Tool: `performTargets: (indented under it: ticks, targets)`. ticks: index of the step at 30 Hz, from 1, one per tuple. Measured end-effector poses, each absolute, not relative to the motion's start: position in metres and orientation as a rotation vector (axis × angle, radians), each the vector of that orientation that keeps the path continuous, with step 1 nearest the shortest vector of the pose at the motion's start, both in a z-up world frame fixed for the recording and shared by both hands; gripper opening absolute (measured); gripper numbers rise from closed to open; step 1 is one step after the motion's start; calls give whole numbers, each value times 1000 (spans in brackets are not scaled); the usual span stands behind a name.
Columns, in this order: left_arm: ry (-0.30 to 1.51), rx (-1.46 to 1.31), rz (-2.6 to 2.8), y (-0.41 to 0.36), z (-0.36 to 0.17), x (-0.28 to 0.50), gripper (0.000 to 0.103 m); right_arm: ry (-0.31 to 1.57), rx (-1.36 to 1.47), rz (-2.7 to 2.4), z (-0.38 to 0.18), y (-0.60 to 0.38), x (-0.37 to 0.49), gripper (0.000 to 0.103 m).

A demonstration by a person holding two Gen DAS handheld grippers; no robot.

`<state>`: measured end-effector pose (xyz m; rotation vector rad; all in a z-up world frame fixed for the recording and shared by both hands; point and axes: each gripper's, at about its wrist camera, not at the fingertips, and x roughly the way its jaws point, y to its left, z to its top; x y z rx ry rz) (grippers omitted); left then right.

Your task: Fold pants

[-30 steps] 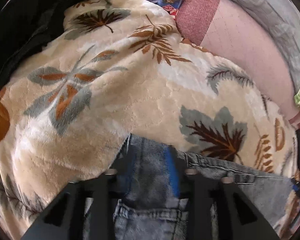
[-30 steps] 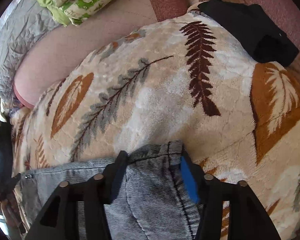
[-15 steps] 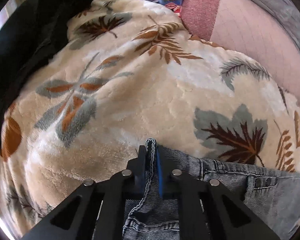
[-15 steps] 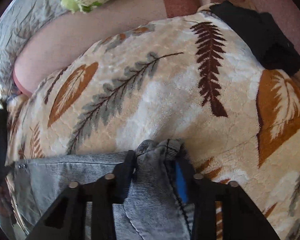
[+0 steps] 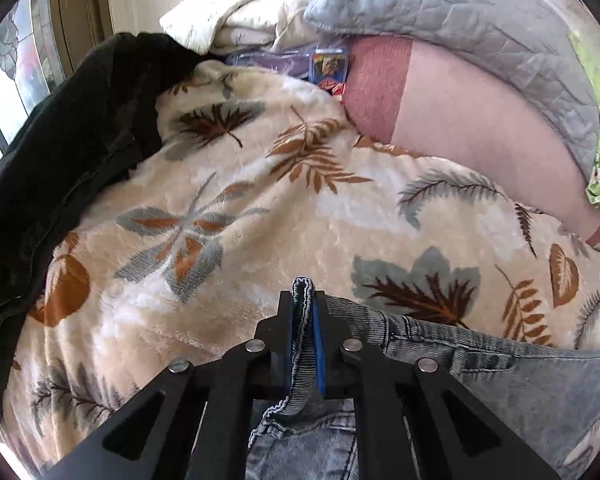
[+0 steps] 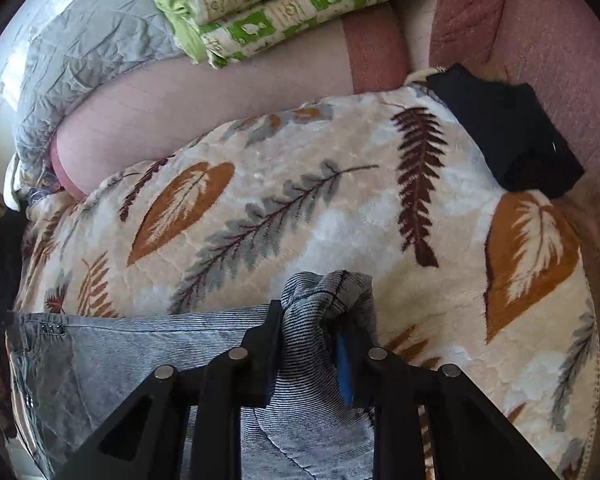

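Grey-blue denim pants (image 5: pixel 500 384) lie on a cream blanket with a leaf print (image 5: pixel 260 208). My left gripper (image 5: pixel 303 312) is shut on the waistband edge of the pants, which stands up between the jaws. In the right wrist view the pants (image 6: pixel 140 352) stretch off to the left. My right gripper (image 6: pixel 312 320) is shut on a bunched fold of the pants' edge (image 6: pixel 328 292). Both grips hold the cloth lifted a little off the blanket (image 6: pixel 300 200).
A black jacket (image 5: pixel 60 152) lies at the left of the blanket. A black garment (image 6: pixel 508 132) lies at the far right. A grey quilt (image 5: pixel 480 20), a green patterned cover (image 6: pixel 280 8) and pink cushions (image 6: pixel 200 108) are at the back.
Both grippers closed on the pants' edge, the left first and fully, the right narrowing onto a bunched fold. Both lifted and tilted, so more of the back of the bed shows.
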<state>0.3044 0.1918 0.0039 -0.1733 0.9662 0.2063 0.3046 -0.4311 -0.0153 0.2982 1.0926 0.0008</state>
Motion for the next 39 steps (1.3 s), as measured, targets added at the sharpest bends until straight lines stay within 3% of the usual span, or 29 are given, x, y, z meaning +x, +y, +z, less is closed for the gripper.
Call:
performTargets:
  ticks: [3, 5, 7, 8, 12, 13, 16, 19, 25, 32, 35, 39]
  targets:
    - [960, -160, 203, 189, 6, 304, 8, 1110, 353, 11, -22, -438, 307, 28]
    - [961, -157, 204, 189, 5, 305, 8, 1117, 408, 11, -25, -444, 309, 42]
    - [965, -153, 208, 189, 2, 306, 8, 1131, 462, 10, -32, -451, 314, 62]
    - [970, -150, 211, 190, -2, 309, 8, 1134, 468, 0, -34, -453, 315, 62]
    - [986, -149, 221, 191, -14, 315, 8, 1182, 471, -22, -52, -460, 324, 59]
    - [988, -150, 223, 191, -16, 316, 8, 1182, 470, -11, -55, -460, 325, 44]
    - [992, -154, 226, 193, -20, 317, 8, 1148, 445, -7, -52, -455, 323, 29]
    - [975, -158, 224, 192, -13, 314, 8, 1095, 407, -5, -36, -447, 318, 25]
    - [883, -187, 208, 194, 29, 284, 8, 971, 374, 21, 21, -444, 286, 25]
    - [717, -253, 109, 206, 100, 163, 9, 803, 323, 85, 82, -448, 182, 25]
    - [698, -252, 50, 208, 105, 93, 9, 789, 313, 110, 77, -451, 114, 25]
    - [777, -222, -10, 219, 68, 8, 9, 936, 258, 147, 25, -446, 24, 28]
